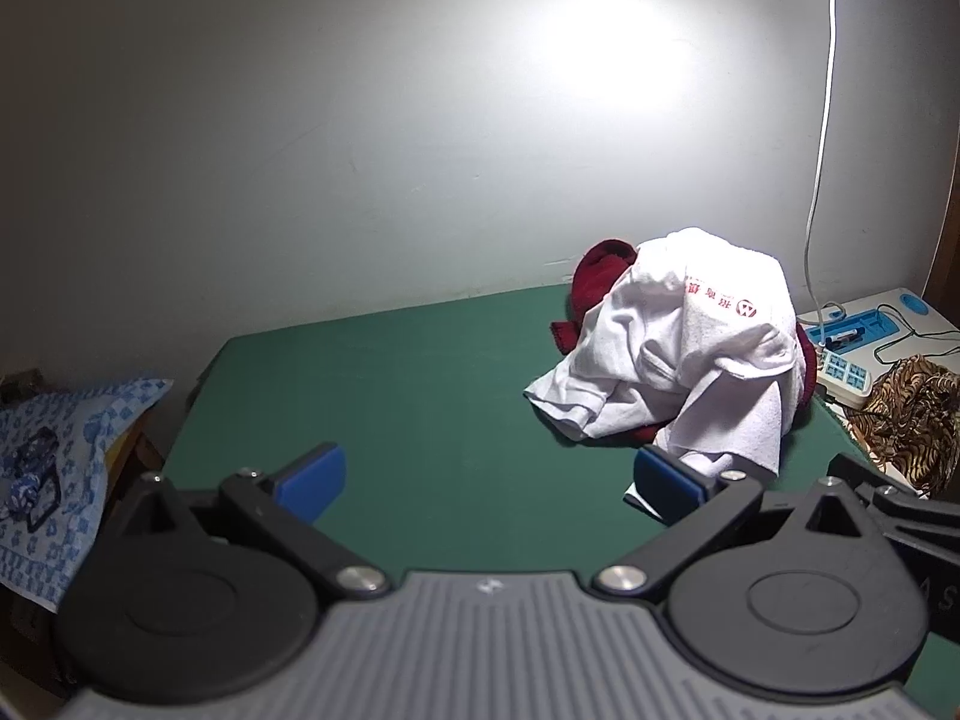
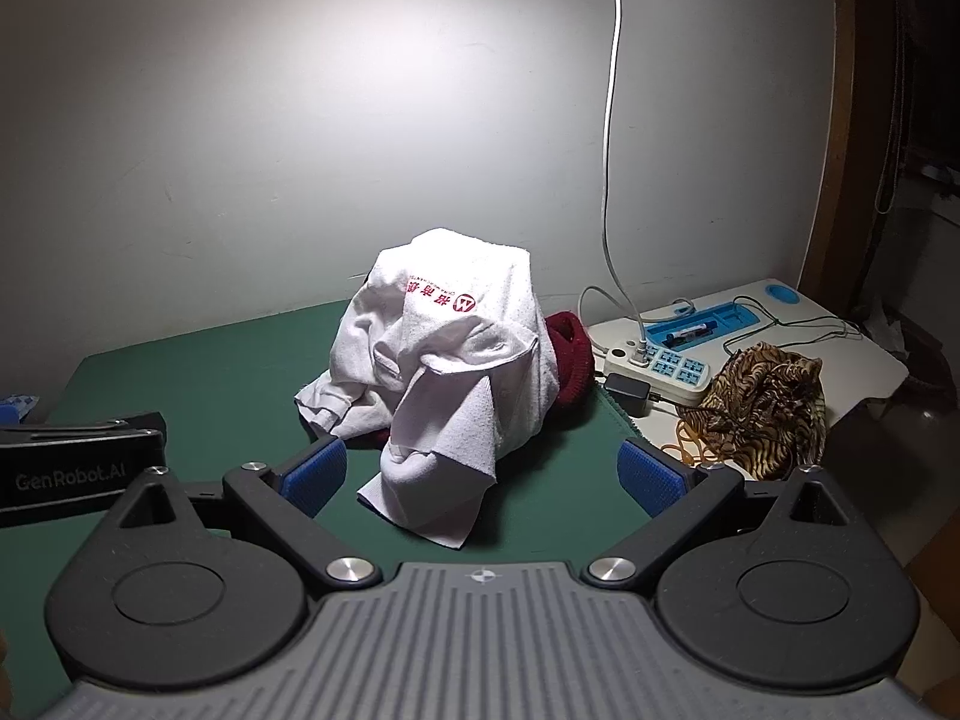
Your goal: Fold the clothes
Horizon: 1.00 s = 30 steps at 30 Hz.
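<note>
Mostly hidden: red garment (image 2: 570, 354), maybe knit, under white shirt (image 2: 444, 360).

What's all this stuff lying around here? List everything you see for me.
white shirt: one, white with red print, heaped on the green mat, draped over the red garment
red garment: one, dark red, under and behind the white shirt
green mat: one, green, covering the table
power strip: one, white with blue sockets, right of the mat
blue tray: one, blue, behind the power strip
patterned cloth: one, brown tiger print, far right
blue floral cloth: one, blue and white, left of the table
left gripper: one, black with blue pads, open
right gripper: one, black with blue pads, open
</note>
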### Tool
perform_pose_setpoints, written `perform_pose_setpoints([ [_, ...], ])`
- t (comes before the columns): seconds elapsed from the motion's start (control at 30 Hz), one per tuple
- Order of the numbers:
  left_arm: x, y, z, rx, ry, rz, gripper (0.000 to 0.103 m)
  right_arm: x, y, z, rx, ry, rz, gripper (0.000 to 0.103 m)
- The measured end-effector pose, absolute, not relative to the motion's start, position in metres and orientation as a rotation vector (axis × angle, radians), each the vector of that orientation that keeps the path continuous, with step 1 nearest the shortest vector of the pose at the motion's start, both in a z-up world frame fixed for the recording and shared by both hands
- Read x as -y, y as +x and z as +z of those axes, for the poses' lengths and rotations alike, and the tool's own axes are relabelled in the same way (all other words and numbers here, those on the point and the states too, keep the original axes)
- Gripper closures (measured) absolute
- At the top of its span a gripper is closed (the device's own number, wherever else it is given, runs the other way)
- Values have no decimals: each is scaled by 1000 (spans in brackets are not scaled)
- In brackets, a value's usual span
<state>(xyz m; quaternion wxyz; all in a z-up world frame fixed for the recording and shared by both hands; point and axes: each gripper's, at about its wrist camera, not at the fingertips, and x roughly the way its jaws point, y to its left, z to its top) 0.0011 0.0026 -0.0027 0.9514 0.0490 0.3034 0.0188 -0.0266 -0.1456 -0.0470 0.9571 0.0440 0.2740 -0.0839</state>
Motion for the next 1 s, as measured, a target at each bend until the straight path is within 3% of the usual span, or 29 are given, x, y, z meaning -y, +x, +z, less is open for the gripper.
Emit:
perform_pose_setpoints([
  [1.0,2,8,-8,-632,125,27,1,150,-24,-55,-569,101,-186,4],
])
